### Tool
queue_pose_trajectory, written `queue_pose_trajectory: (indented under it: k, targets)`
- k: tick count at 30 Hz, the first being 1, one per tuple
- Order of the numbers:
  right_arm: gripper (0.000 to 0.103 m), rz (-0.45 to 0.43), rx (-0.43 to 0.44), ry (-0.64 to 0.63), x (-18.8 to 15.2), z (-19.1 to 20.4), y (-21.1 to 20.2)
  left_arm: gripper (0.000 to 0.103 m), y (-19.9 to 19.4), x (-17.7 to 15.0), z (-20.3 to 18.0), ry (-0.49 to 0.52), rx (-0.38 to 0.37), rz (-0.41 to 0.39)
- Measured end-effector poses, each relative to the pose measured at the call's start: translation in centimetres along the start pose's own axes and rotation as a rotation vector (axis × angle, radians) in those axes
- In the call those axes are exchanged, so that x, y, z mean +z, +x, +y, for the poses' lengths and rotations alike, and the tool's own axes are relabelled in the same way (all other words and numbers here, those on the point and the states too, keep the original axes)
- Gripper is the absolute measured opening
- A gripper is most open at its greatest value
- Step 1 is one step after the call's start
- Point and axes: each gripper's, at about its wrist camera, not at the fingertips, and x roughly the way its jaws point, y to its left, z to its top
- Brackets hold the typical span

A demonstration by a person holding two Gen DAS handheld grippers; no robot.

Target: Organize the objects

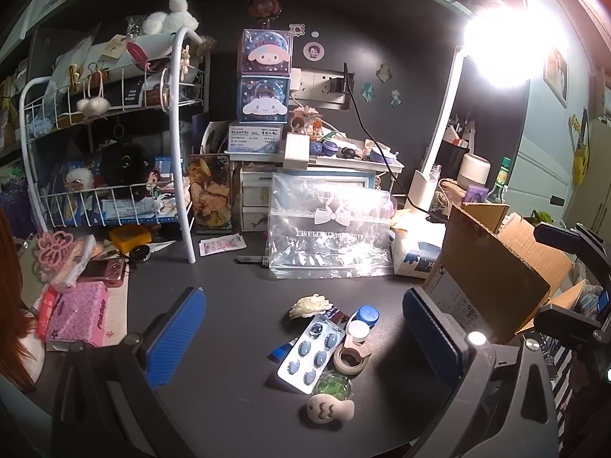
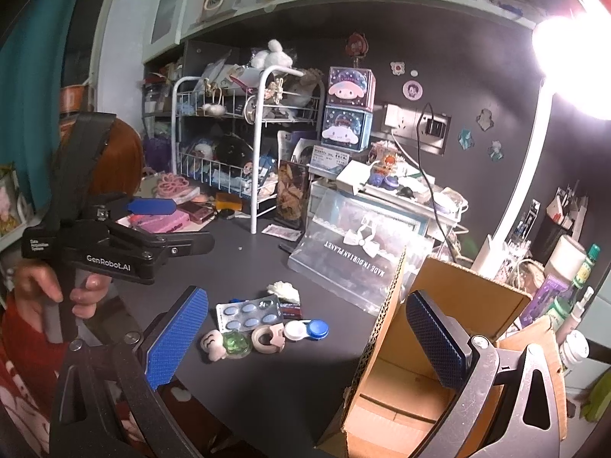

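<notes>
While hovering wide open and empty, left tongs [image 1: 305, 339] sitting straight over blister pack [image 1: 310, 351] angling away rightward on surface [image 1: 229, 305], nearer than empty, spread right tongs [image 2: 305, 343] beside cardboard box [image 2: 439, 343].

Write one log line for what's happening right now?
left gripper: open, empty | right gripper: open, empty | silver blister pack of blue pills: on desk | brown cardboard box: open

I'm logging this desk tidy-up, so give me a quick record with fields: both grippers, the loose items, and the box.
left gripper: open, empty
right gripper: open, empty
loose pile: blister pack, tape roll, contact lens case, fish figure, white flower
cardboard box: open, right of pile
</notes>
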Motion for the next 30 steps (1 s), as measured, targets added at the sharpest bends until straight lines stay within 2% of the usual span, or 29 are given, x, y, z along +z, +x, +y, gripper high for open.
queue_pose_trajectory:
  k: [4, 10, 15, 16, 20, 24, 26, 28, 30]
  targets:
    - [0.103, -0.016, -0.033, -0.01, -0.1, 0.7, -0.2, 0.103, 0.2, 0.1, 0.5, -0.008, -0.005, 0.001]
    - [0.103, -0.019, 0.002, -0.072, 0.8, 3.1, 0.3, 0.103, 0.4, 0.4, 2.6, -0.03, -0.031, 0.005]
    - [0.102, -0.062, 0.028, -0.095, 0.8, 5.3, 1.0, 0.103, 0.7, 0.3, 4.3, -0.027, 0.002, 0.014]
    - [0.098, -0.076, 0.045, -0.1, 0.6, 5.8, 1.1, 0.103, 0.9, 0.2, 4.7, -0.029, 0.01, 0.019]
    - [0.094, -0.08, 0.074, -0.103, -0.8, 7.8, 2.7, 0.103, 1.9, -0.3, 6.1, -0.034, 0.031, 0.046]
    - [0.079, 0.008, 0.147, -0.045, -3.6, 8.7, 6.1, 0.103, 3.1, -1.2, 7.1, -0.026, 0.046, 0.057]
    - [0.075, 0.059, 0.172, -0.006, -5.1, 8.7, 7.7, 0.103, 3.7, -1.6, 7.6, -0.034, 0.007, 0.07]
    - [0.065, 0.106, 0.177, 0.026, -6.8, 8.7, 9.3, 0.103, 4.5, -2.2, 8.1, -0.05, -0.056, 0.104]
    - [0.059, 0.147, 0.174, 0.043, -8.0, 8.5, 10.6, 0.103, 5.0, -2.7, 7.9, -0.031, -0.049, 0.125]
